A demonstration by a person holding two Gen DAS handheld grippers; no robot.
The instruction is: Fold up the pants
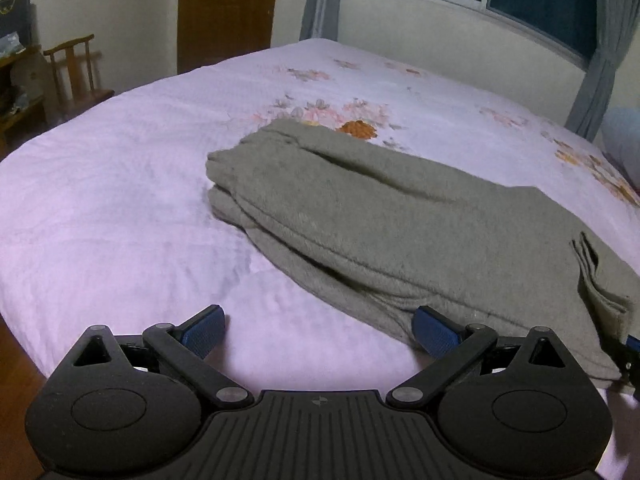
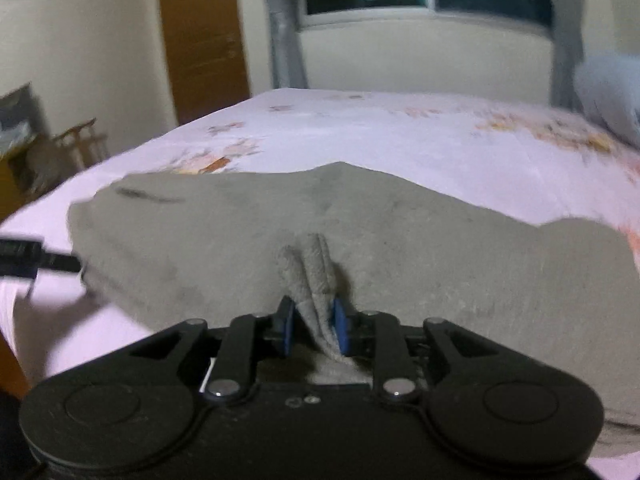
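Grey fleece pants [image 1: 380, 220] lie folded into a long thick stack on the pink flowered bedspread [image 1: 120, 200]. In the left wrist view my left gripper [image 1: 318, 320] is open just above the bedspread at the near edge of the stack. Its right pad [image 1: 434, 330] is at the cloth's edge and nothing is between the pads. In the right wrist view my right gripper [image 2: 313, 320] has a raised ridge of the pants [image 2: 440, 260] between its blue pads, which touch it on both sides. That pinched ridge [image 1: 600, 280] also shows at the right edge of the left wrist view.
The bed's near left edge drops to a wooden floor [image 1: 16, 380]. A wooden chair [image 1: 76, 72] and a brown door [image 1: 228, 12] stand beyond the bed on the left. A window with grey curtains [image 1: 600, 80] is behind. A pale pillow [image 1: 624, 140] lies far right.
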